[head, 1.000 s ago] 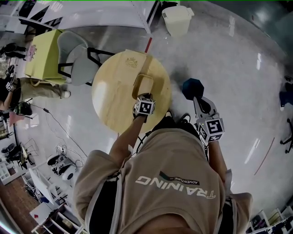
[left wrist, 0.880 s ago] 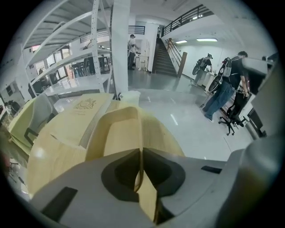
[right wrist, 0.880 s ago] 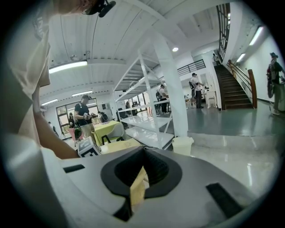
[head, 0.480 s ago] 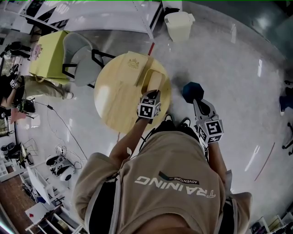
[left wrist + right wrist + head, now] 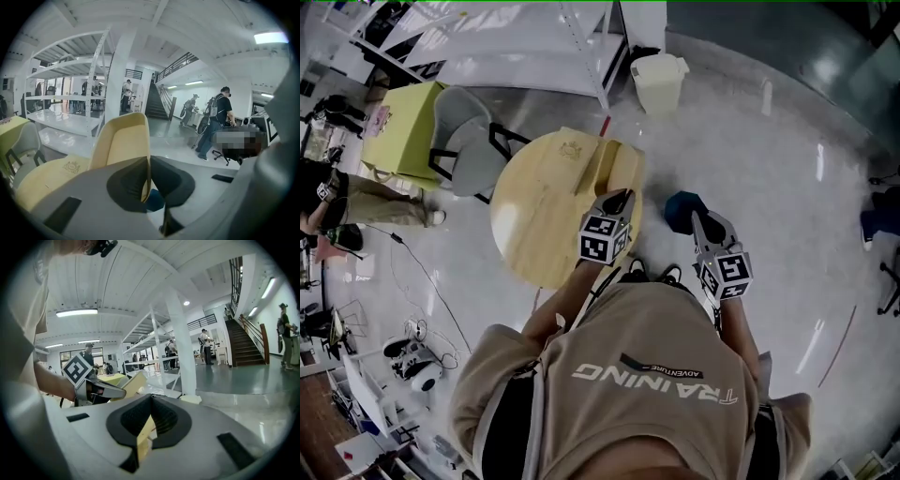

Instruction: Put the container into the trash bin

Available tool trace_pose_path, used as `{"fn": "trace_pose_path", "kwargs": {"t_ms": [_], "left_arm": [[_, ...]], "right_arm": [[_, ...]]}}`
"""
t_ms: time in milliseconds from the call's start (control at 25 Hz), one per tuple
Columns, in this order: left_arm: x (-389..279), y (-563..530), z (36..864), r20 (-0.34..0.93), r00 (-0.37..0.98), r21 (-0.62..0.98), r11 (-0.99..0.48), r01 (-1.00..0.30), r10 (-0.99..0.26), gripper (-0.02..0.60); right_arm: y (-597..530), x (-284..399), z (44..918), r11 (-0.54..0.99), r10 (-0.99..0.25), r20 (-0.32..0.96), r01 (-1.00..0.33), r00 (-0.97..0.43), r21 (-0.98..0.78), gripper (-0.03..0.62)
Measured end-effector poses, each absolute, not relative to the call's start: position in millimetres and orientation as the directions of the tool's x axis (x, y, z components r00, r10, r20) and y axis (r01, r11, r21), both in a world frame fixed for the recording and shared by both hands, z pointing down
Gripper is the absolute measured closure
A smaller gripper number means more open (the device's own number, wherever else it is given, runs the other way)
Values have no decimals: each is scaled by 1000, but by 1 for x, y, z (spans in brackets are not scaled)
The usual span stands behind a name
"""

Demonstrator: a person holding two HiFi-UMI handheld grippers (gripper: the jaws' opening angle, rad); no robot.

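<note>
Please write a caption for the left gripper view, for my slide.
Left tool shut on the wall of a pale yellow oblong container, held above the round wooden table.

The left gripper (image 5: 149, 187) has its jaws closed on the thin side wall of the pale yellow container (image 5: 123, 140), which rises from them and leans a little to the left. Lower and to the left of the container is the round yellow desk (image 5: 49, 176), with a grey chair (image 5: 24, 143) beside it. Behind the container stand a white shelf rack (image 5: 70, 96) and a white pillar (image 5: 117, 70), and far to its right a person (image 5: 218, 124) stands.
</note>
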State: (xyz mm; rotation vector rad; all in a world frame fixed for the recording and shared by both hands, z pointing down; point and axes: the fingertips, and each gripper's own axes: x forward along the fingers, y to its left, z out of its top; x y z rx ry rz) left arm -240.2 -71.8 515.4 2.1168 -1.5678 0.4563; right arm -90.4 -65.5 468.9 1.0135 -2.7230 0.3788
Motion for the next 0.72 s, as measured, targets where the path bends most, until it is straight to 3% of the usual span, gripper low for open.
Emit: {"fn": "trace_pose_path", "kwargs": {"t_ms": [720], "left_arm": [[-205,-75,519,530,454,174,-432,-885,-716,561]], "right_arm": [[-43,-51,468,568,-753,300,-809,-586,-154,595]]}}
